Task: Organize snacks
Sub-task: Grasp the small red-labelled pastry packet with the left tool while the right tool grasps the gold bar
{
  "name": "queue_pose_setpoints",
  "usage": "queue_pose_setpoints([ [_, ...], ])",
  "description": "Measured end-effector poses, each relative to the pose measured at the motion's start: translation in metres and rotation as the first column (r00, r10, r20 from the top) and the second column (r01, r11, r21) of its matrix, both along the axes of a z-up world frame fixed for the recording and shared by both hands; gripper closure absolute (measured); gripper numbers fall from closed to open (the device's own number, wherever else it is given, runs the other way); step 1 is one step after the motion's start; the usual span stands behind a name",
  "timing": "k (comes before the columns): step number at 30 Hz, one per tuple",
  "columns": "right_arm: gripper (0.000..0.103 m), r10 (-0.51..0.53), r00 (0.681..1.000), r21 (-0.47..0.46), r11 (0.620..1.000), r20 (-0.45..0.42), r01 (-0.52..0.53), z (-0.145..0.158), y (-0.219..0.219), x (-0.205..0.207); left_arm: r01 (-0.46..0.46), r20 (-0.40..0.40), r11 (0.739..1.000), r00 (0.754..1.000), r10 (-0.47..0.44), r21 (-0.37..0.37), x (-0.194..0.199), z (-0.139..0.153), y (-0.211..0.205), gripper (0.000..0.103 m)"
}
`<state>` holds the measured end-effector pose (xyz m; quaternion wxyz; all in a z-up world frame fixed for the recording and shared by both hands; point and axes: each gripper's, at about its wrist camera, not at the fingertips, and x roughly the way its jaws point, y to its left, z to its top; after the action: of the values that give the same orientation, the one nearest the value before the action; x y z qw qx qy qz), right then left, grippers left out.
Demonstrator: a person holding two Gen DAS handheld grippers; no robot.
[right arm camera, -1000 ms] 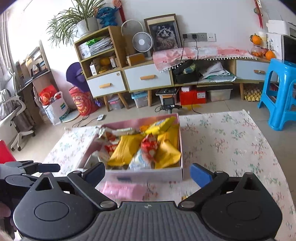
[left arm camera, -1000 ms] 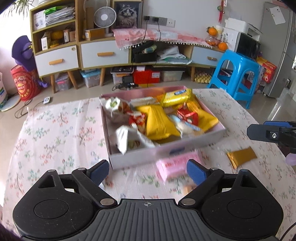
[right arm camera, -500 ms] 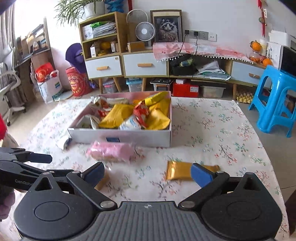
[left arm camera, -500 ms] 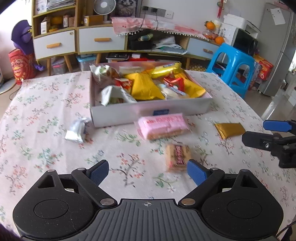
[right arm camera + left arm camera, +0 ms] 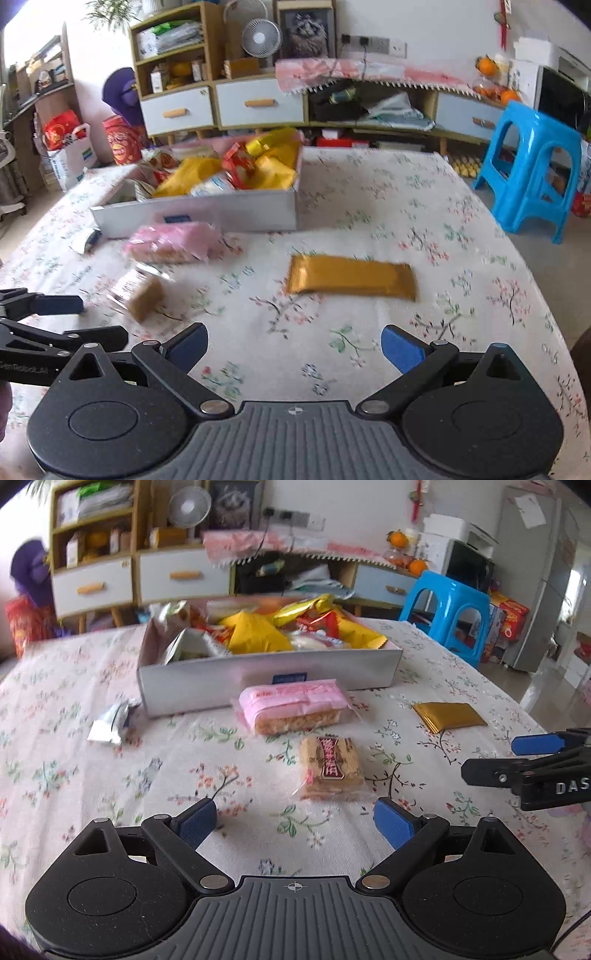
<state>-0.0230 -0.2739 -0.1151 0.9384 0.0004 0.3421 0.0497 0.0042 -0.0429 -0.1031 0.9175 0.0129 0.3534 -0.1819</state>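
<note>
Blue plastic stool [image 5: 532, 173] beside white-drawered wooden sideboard [image 5: 255, 103], white wall behind.

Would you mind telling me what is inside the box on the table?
The box holds a heap of snack packets: yellow bags, red packets and a white one. Whatever lies beneath the heap is covered.

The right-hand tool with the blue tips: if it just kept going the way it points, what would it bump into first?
Probably the flat gold foil packet lying on the flowered tablecloth. It sits just ahead of the open right tool, slightly right of centre; nothing stands between them, though depth is hard to judge.
</note>
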Motion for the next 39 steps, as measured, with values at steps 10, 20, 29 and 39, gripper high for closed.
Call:
queue_pose_setpoints([
  [10,0.009,-0.050,0.998,-0.028,0.998,-0.042,0.049,-0.020,-0.017,0.026,0.078,0.057,0.996,0.995,-0.080,0.049,0.003,-0.006,-0.020,0.008],
  [20,0.009,-0.032,0.999,-0.030,0.999,0.007,0.032,-0.021,-0.020,0.055,0.077,0.057,0.997,0.995,-0.078,0.023,0.014,-0.005,-0.024,0.010],
  [29,0.009,-0.022,0.999,-0.027,0.999,0.034,0.023,-0.021,-0.023,0.069,0.053,0.059,0.998,0.997,-0.051,-0.033,0.018,-0.003,-0.016,0.028],
  [39,0.029,-0.029,0.997,-0.018,0.999,0.074,0.031,-0.020,-0.021,0.069,0.043,0.039,0.995,0.998,-0.040,-0.085,0.026,0.001,-0.009,0.068],
])
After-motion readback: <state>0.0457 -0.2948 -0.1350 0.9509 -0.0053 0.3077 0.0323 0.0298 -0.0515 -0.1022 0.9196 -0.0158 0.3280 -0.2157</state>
